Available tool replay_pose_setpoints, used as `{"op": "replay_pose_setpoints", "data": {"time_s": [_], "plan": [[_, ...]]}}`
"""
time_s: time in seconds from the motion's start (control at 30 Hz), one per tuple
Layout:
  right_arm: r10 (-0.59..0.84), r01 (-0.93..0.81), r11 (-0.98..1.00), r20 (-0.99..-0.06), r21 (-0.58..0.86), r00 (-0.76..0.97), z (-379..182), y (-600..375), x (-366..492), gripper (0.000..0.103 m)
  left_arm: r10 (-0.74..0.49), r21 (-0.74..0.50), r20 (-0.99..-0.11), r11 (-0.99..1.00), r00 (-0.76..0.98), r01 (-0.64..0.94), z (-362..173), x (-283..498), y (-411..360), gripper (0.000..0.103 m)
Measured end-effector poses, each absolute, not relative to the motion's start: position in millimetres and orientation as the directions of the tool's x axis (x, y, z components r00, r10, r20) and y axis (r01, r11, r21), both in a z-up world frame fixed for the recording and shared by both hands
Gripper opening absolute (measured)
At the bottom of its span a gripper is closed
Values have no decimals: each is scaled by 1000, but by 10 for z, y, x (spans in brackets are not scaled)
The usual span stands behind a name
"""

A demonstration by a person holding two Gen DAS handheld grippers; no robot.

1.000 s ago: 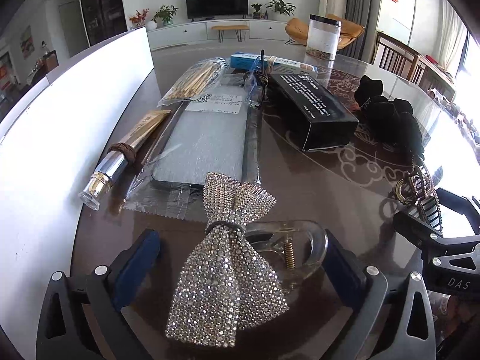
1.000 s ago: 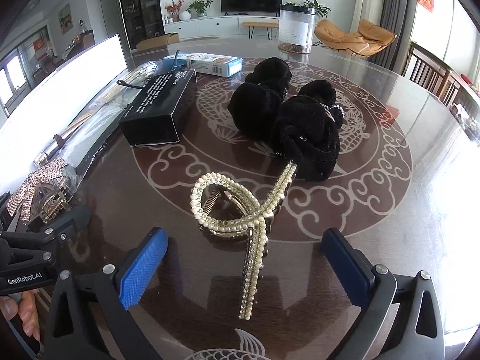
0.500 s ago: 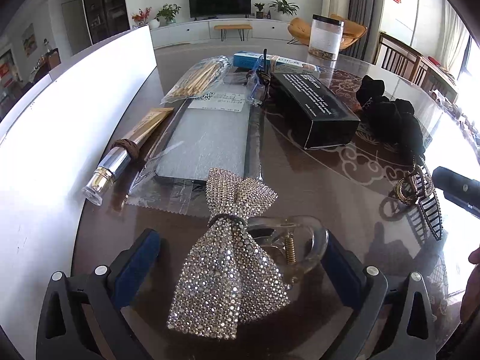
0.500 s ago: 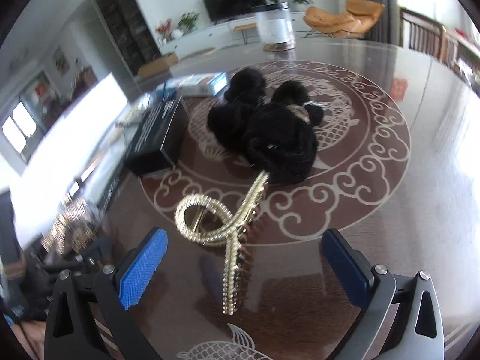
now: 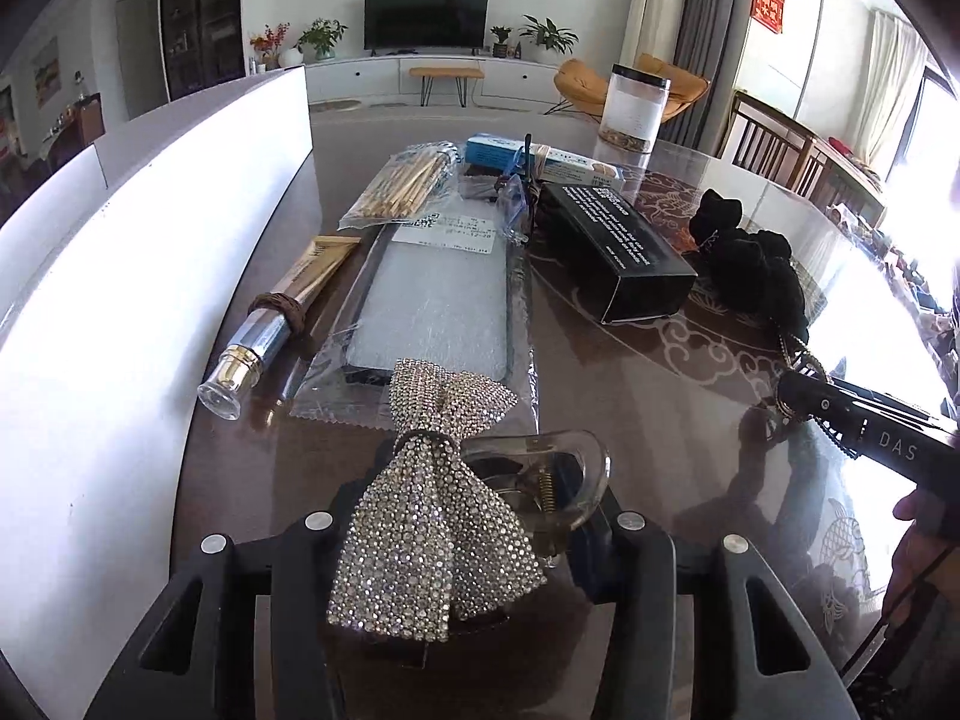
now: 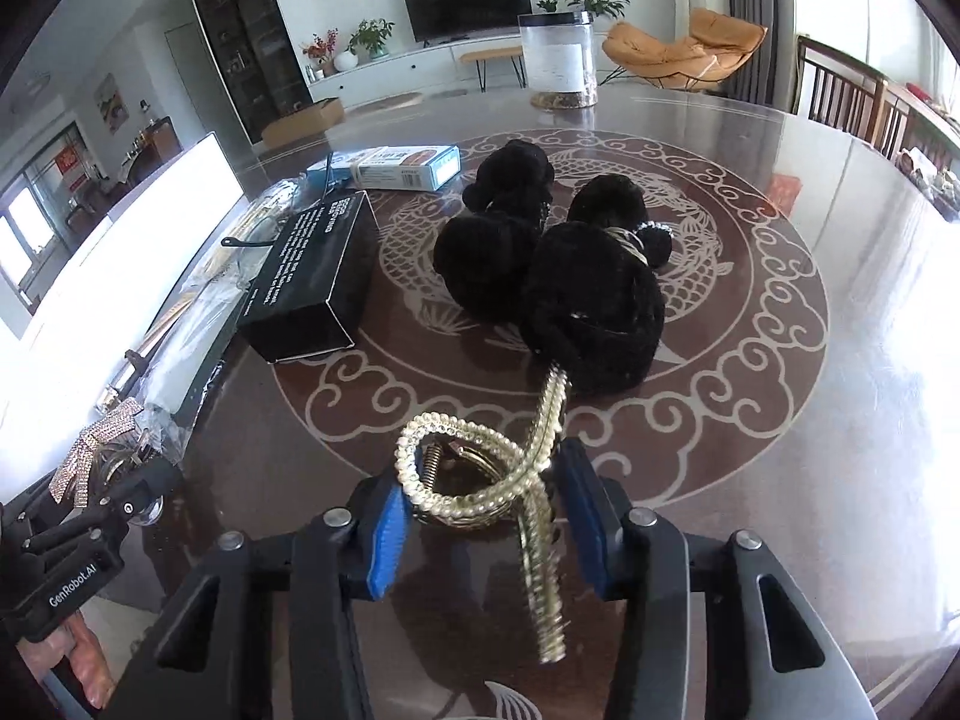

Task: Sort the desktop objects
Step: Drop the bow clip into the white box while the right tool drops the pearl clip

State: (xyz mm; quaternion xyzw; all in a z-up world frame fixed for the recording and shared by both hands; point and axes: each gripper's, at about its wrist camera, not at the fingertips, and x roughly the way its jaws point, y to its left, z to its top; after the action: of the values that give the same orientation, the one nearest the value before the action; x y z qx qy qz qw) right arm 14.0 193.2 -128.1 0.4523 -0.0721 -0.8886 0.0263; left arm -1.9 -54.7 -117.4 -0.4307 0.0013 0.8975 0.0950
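Nestling between right gripper [image 6: 480,516] pads: pearl clip [image 6: 480,480]

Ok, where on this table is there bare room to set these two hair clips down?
Bare tabletop lies right of the black fluffy hair pieces, out to the rim. A smaller patch sits between the black box and the rhinestone bow clip. The left side by the white panel is crowded with the wrapped case and tube.

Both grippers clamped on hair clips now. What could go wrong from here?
1. The left gripper has just closed on the rhinestone bow clip; its floppy bow could slip or snag.
2. The right gripper has just closed on the pearl clip, whose tip touches the black scrunchies and may drag them.
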Motion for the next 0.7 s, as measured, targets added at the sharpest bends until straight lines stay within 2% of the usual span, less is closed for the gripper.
{"op": "replay_pose_setpoints", "data": {"time_s": [0.17,0.37,0.53,0.7], "plan": [[-234,-3,-950,-721,311,-652,-1114,2105,374,44,216,-106,-741,-973,-635,-207,-922,251,-648,49],[-333,118,-932,-677,344,-656,-854,1764,365,44,254,-200,-703,-967,-664,-159,-320,339,-1220,49],[-508,356,-862,-613,362,-606,-339,719,212,44,109,-149,-708,-989,-698,-3,-19,247,-2134,49],[-648,614,-730,-593,301,-479,75,-725,71,44,-44,-56,-748,-990,-662,130,-101,2,-2853,49]]}}
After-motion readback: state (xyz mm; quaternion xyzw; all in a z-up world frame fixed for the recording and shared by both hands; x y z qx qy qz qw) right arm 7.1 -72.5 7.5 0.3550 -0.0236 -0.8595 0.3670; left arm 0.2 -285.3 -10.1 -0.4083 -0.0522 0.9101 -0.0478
